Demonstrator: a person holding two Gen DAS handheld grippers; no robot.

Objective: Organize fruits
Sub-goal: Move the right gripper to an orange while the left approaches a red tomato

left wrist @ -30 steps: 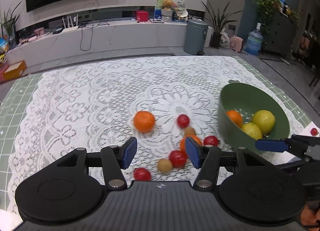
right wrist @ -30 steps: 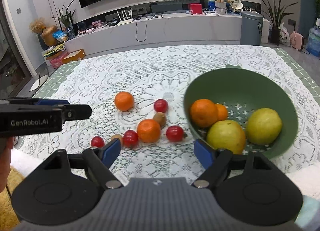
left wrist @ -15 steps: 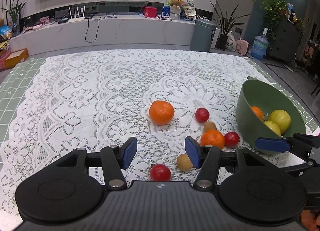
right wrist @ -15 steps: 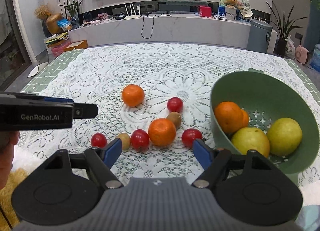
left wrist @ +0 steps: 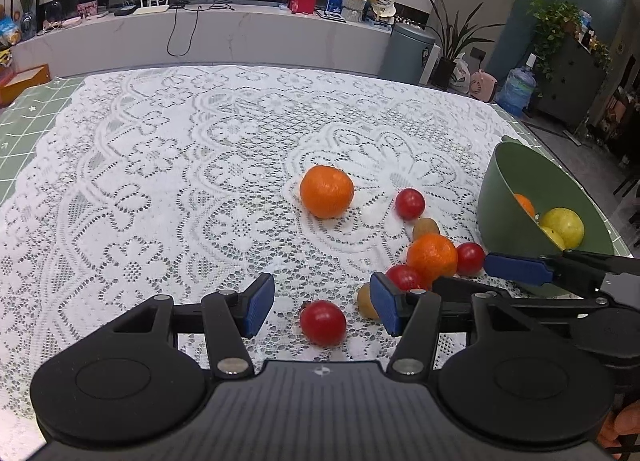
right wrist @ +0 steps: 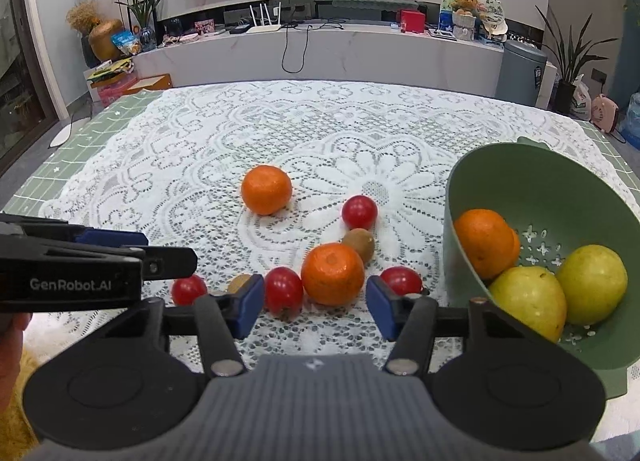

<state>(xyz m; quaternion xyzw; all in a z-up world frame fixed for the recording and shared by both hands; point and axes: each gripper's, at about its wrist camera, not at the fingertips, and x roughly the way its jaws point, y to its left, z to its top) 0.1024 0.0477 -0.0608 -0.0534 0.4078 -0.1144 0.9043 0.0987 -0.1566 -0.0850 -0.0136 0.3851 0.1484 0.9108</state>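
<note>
Loose fruit lies on the white lace cloth: a far orange [left wrist: 326,197] [right wrist: 266,189], a near orange [left wrist: 432,255] [right wrist: 332,273], several red tomatoes, one [left wrist: 323,323] between my left fingers, and two small kiwis [right wrist: 359,244]. A green colander bowl [right wrist: 536,181] [left wrist: 516,177] at the right holds an orange [right wrist: 484,243] and two yellow-green fruits [right wrist: 592,283]. My left gripper [left wrist: 322,307] is open and empty, low over the near tomato. My right gripper [right wrist: 316,307] is open and empty, just in front of the near orange.
The table's green checked mat [right wrist: 80,149] shows at the left edge. Behind the table stand a long white TV counter [right wrist: 320,49], a grey bin [right wrist: 520,73] and potted plants. Each gripper's finger shows in the other's view.
Both grippers have moved left and lower toward the fruit cluster. The bowl has shifted to the right of both views. Both grippers stayed open and the fruit did not move.
</note>
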